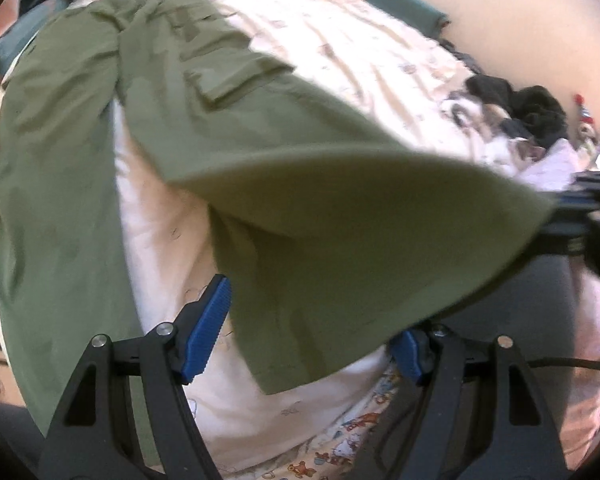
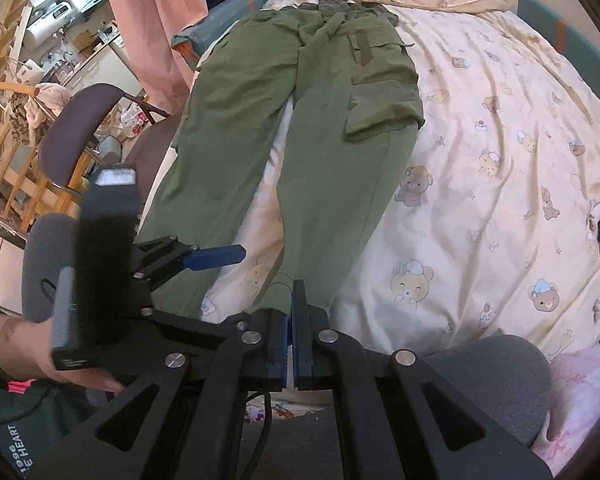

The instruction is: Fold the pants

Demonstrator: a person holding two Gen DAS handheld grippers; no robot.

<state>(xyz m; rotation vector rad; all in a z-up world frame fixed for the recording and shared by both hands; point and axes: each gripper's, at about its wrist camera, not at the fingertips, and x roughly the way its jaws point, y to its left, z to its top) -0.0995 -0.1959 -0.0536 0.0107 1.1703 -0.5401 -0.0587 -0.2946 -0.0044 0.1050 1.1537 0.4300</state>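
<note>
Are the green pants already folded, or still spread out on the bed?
Still spread, unfolded: the green pants lie full length on the bed sheet, both legs apart. Only one leg's hem is lifted, pinched in the shut right gripper.

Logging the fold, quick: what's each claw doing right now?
Left claw: open, holding nothing; lifted pant leg hangs loose between its pads.
Right claw: shut on that pant leg's hem.

Bear-print bed sheet (image 2: 500, 128), folding chair (image 2: 76, 128), pink curtain (image 2: 156, 20).
</note>
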